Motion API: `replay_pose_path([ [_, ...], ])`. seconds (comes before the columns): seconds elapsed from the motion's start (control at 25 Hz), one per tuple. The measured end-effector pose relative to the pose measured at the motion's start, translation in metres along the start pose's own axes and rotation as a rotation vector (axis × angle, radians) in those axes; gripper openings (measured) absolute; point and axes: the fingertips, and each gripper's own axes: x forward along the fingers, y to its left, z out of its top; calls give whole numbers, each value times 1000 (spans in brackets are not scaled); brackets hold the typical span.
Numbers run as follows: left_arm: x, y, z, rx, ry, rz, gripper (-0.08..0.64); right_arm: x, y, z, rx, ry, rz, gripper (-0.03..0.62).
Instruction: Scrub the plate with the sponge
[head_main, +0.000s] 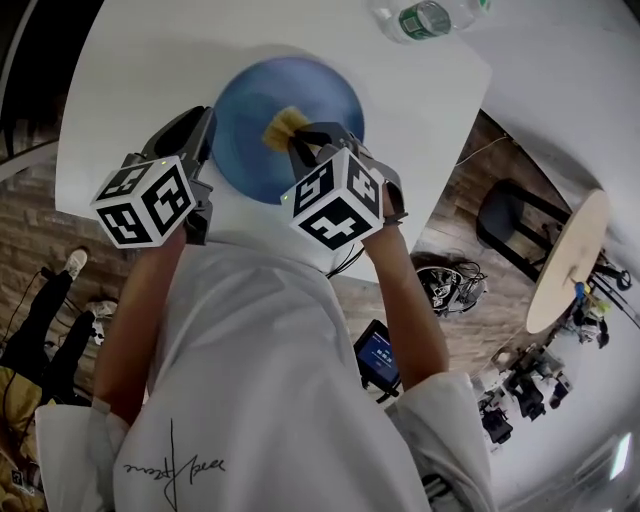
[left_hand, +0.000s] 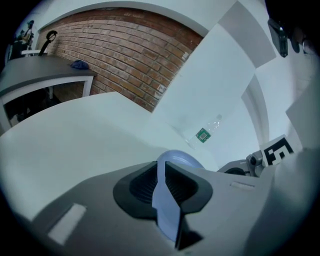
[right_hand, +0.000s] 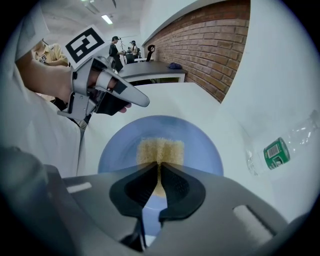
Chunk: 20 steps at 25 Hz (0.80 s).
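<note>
The left tongs (head_main: 205, 130) are clamped on the rim of the plate (head_main: 250, 110). The right tongs (head_main: 298, 143), close beside them, point forward and down, jaws pinched on the sponge (head_main: 283, 125). The bare left forearm (head_main: 140, 310) and right forearm (head_main: 415, 295) stretch forward from white sleeves.

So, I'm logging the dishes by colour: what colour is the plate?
Plain blue. The plate shows best in the right gripper view, under the yellow sponge.

No wording is legible. The green label (head_main: 425, 19) on the bottle (head_main: 393, 22), far right on the table (head_main: 120, 80), is too small; the shirt's (head_main: 250, 380) scrawled signature (head_main: 175, 465) is unreadable. Cubes on the left gripper (head_main: 205, 135) and right gripper (head_main: 298, 140) show only patterns.
</note>
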Motion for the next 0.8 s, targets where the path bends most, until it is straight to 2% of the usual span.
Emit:
replay_pose_path([
  [0.2, -20, -20, 11, 22, -70, -48, 46, -17, 11, 9, 22, -101, -24, 26],
  [0.4, -37, -52, 24, 55, -131, -105, 21, -42, 10, 9, 88, -193, -48, 25],
  [0.56, -56, -67, 25, 67, -157, -134, 12, -61, 23, 9, 173, -257, -25, 24],
  [0.8, -74, -84, 23, 109, -175, -164, 12, -86, 32, 15, 248, -365, -22, 23],
])
